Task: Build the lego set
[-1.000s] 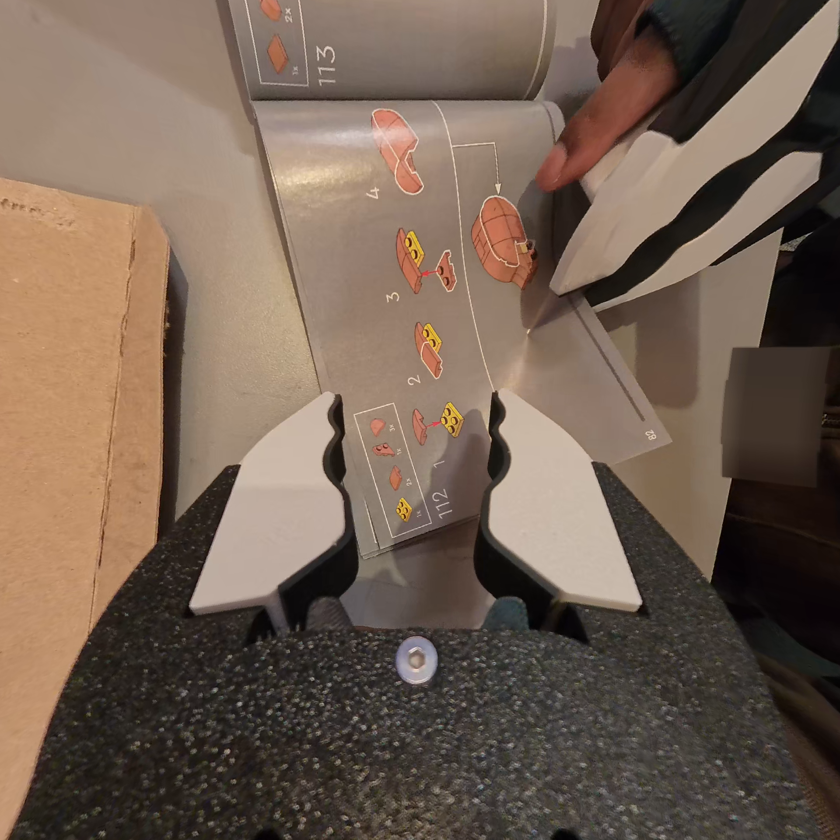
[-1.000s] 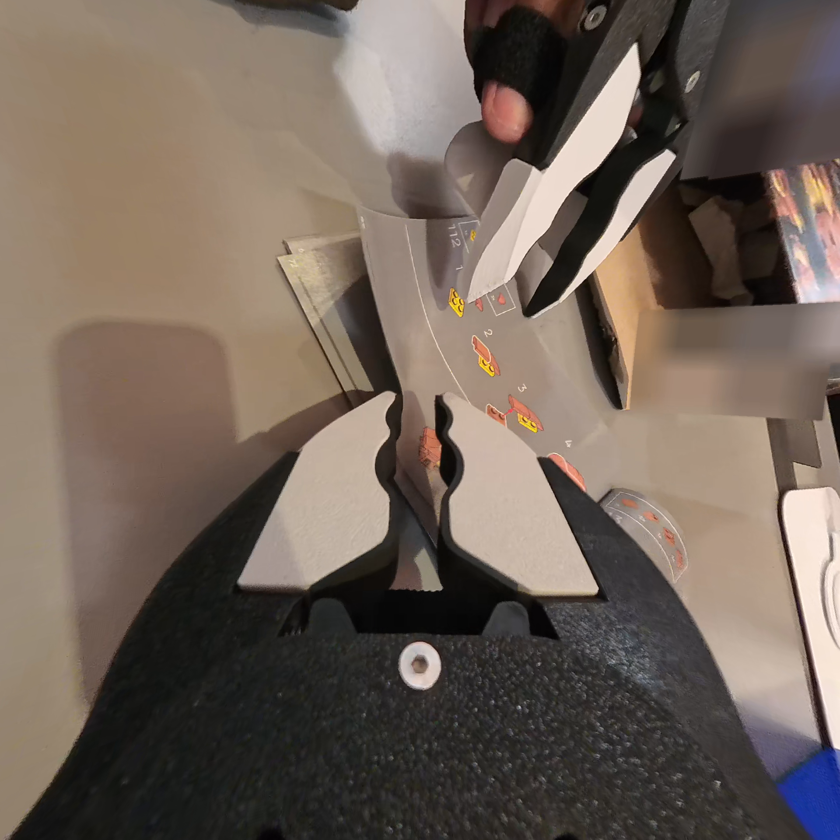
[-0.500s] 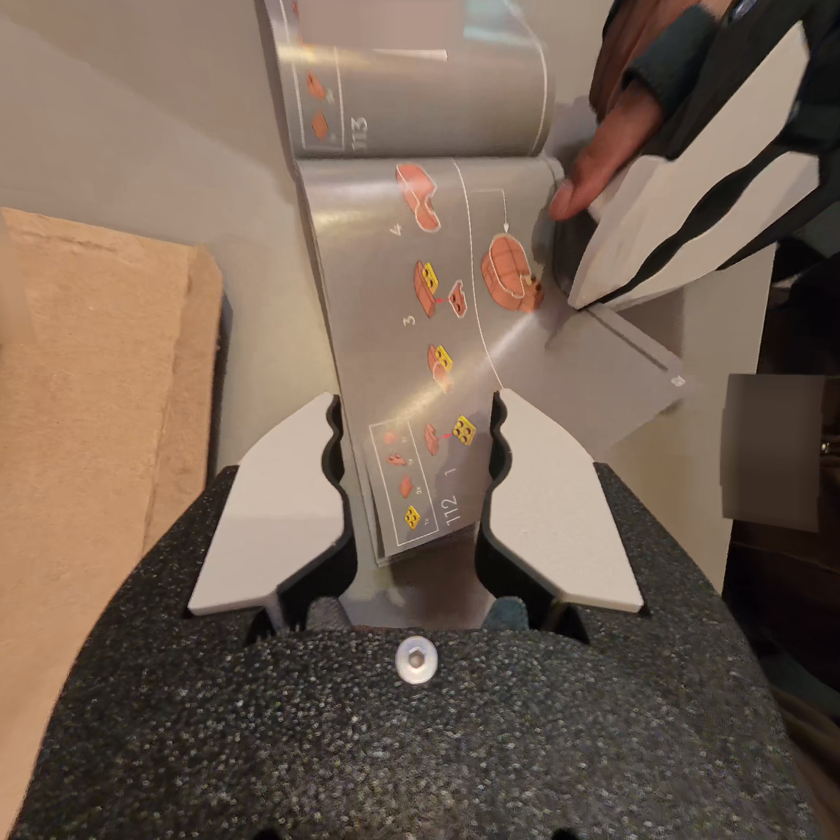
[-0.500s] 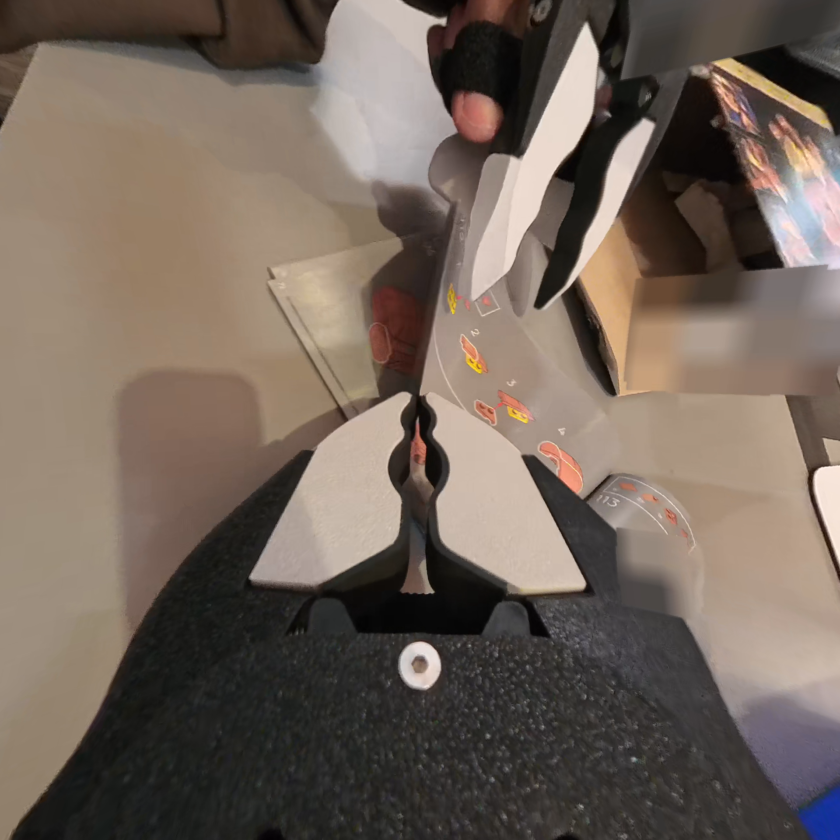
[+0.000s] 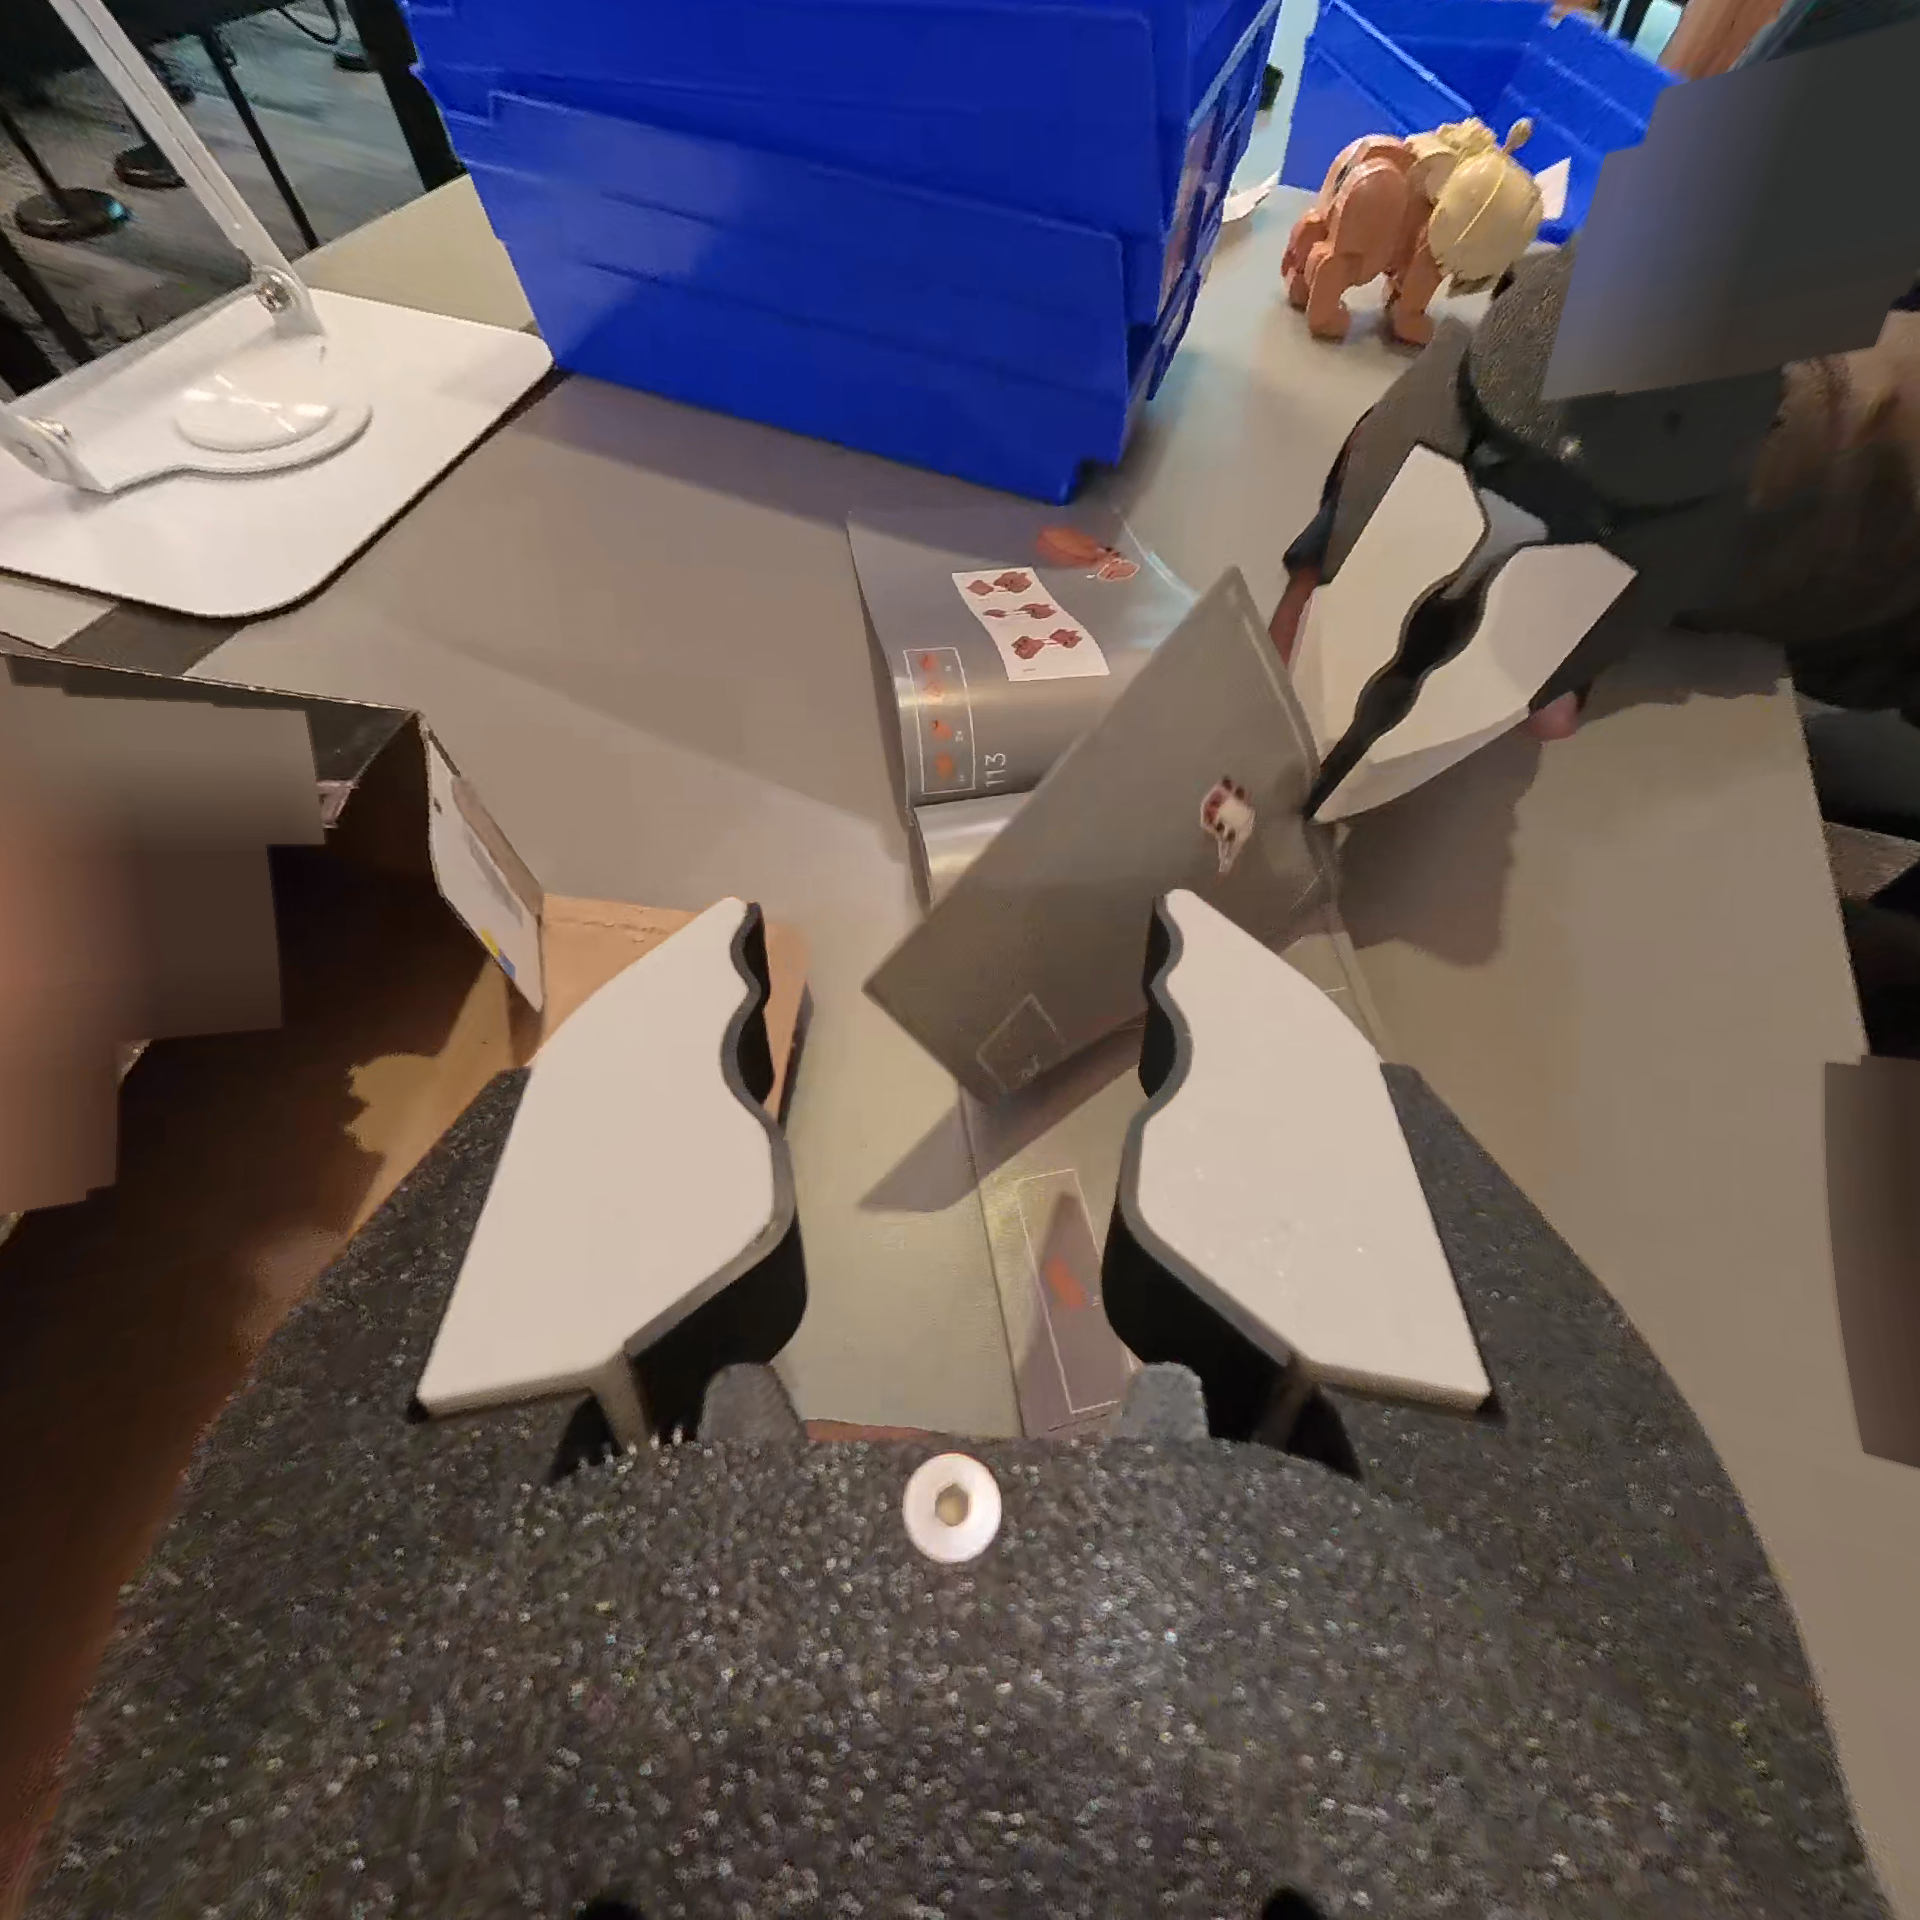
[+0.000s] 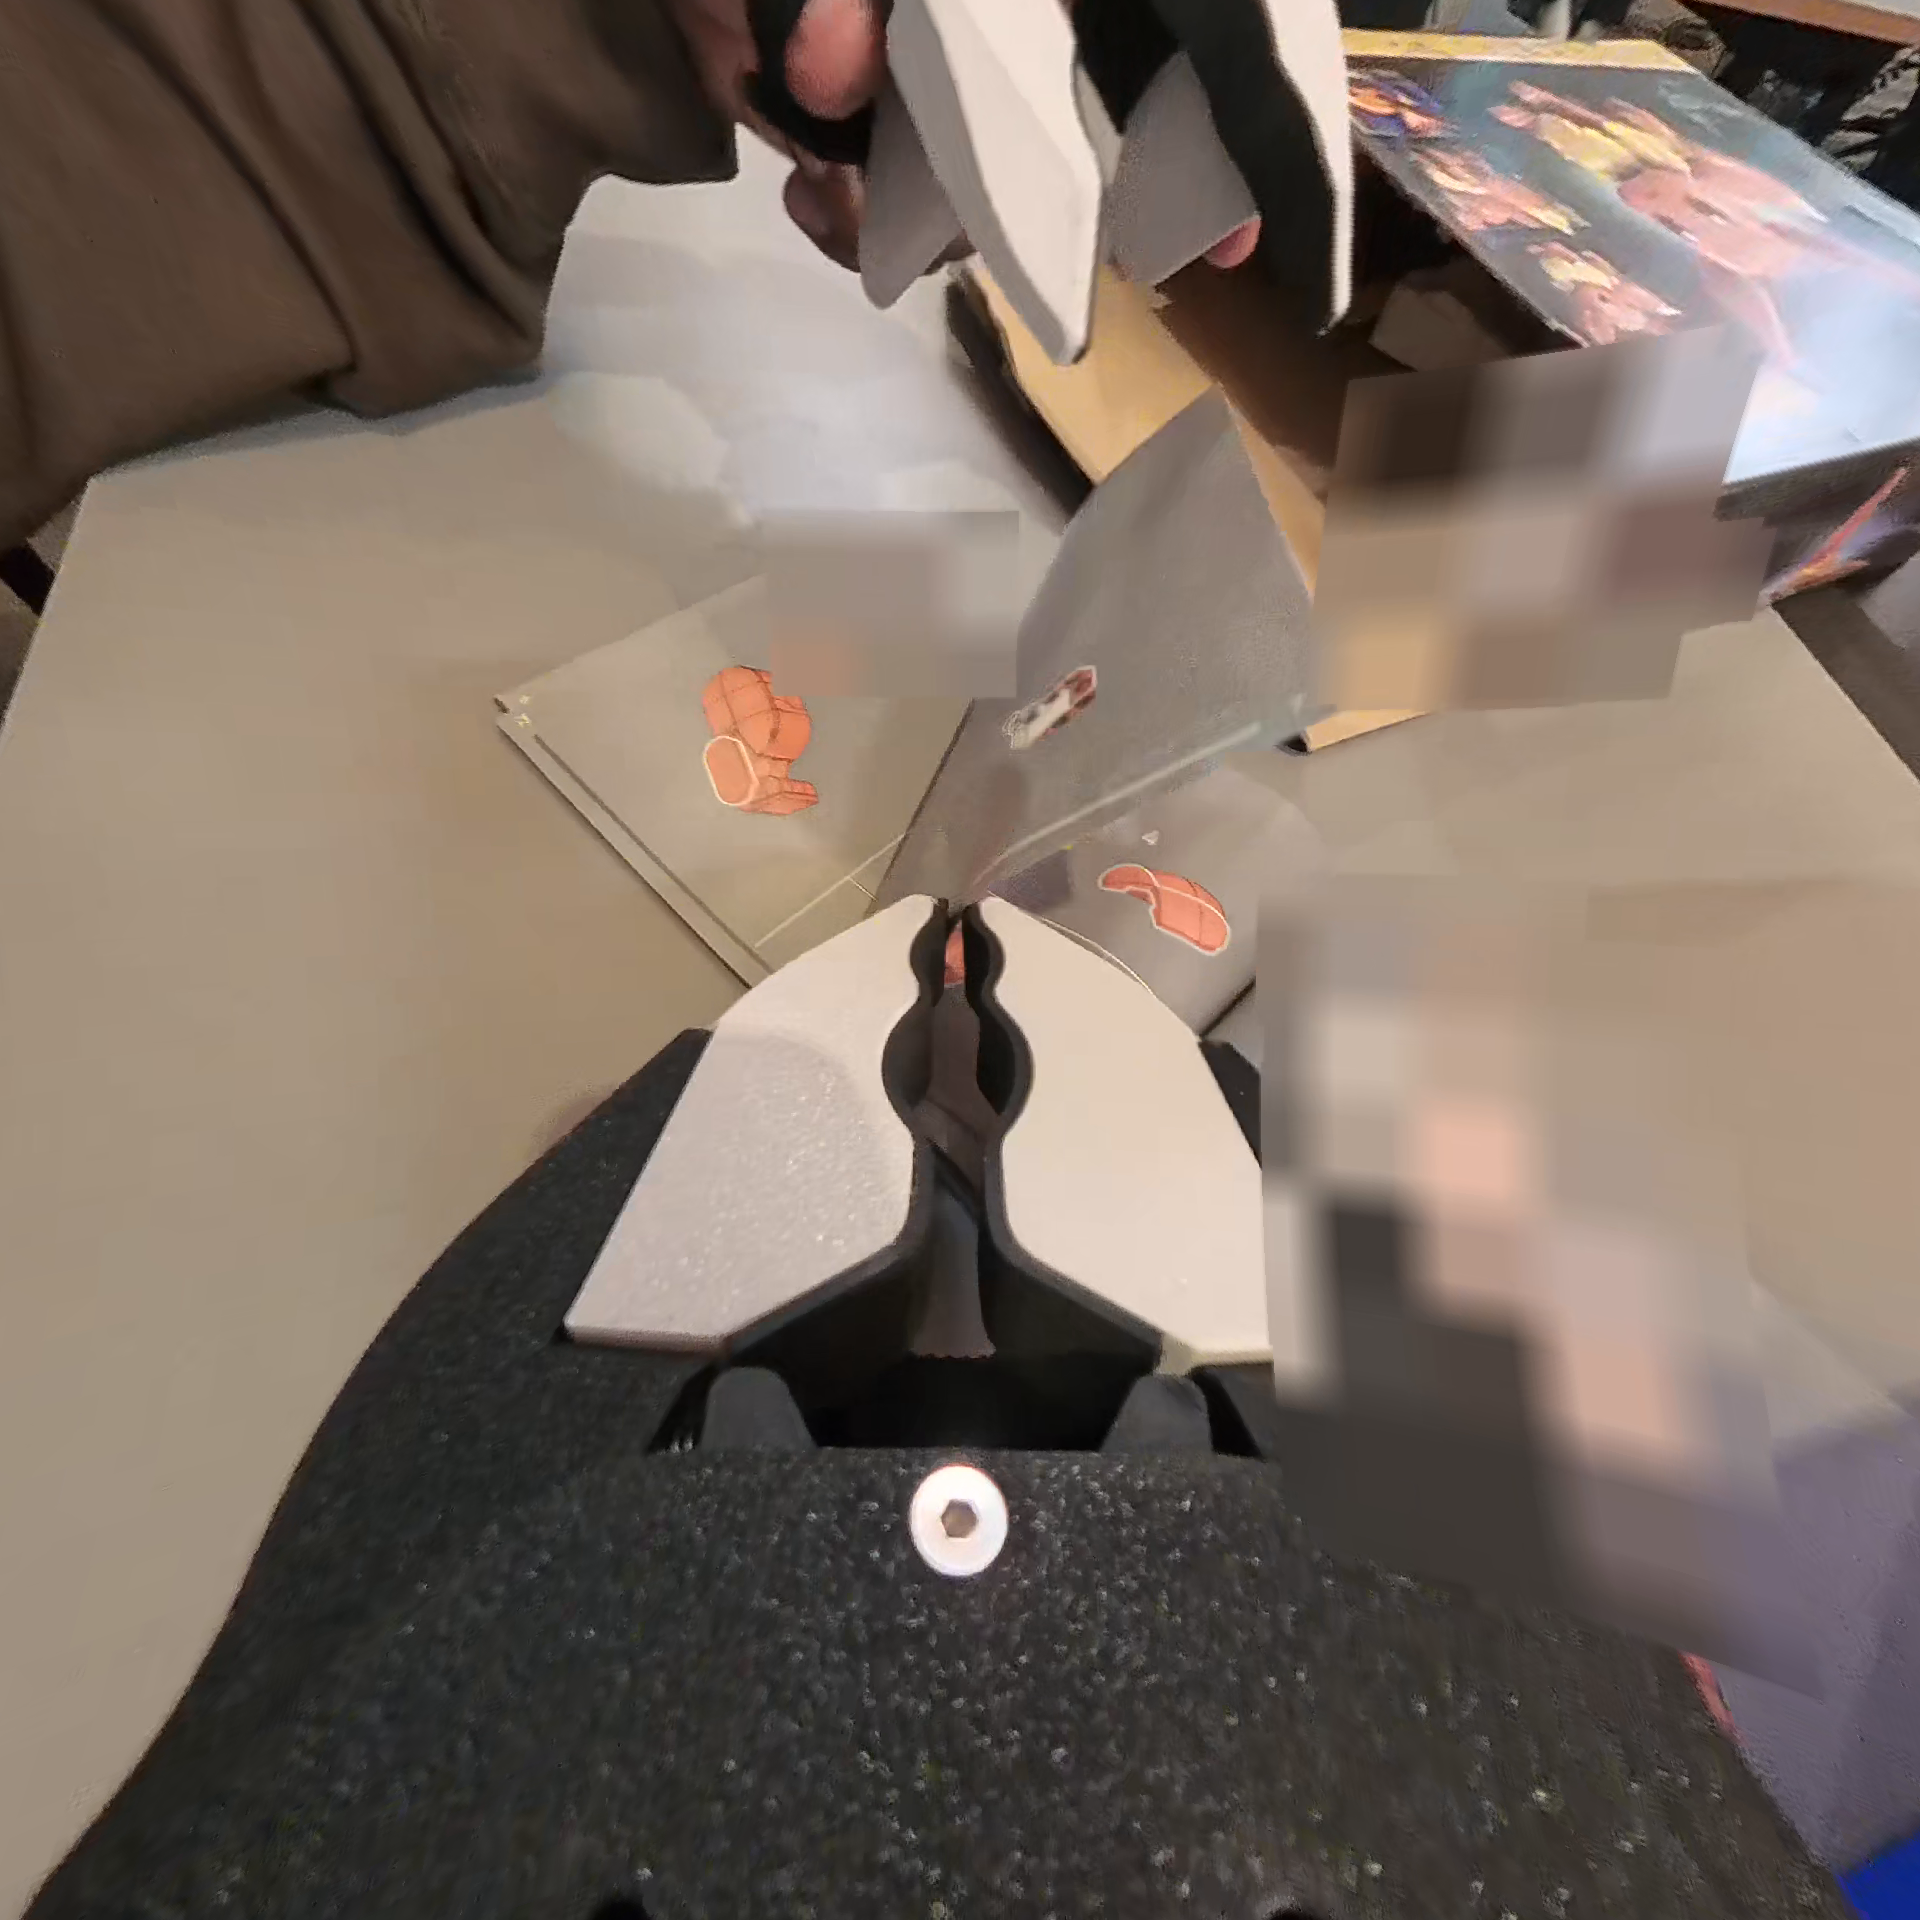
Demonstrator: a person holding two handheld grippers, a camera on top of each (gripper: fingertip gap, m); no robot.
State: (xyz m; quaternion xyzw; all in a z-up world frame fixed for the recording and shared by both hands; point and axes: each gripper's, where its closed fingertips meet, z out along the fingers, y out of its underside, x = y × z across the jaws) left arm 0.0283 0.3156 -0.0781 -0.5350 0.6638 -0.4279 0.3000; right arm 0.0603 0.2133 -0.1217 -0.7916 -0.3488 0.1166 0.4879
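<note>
Near the table's (image 5: 623, 665) middle, the right gripper (image 6: 954, 914) is clamped on an instruction-booklet page (image 6: 1153, 613), mid-turn; left gripper (image 5: 951, 935) fingers apart, empty. No bricks handled; assembly remains.

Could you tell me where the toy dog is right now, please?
In the left wrist view the toy dog stands at the far right of the table, just right of the blue bins and beyond the booklet.

Black speckled gripper (image 5: 956, 1039), grey fingers (image 5: 623, 1164)
</note>
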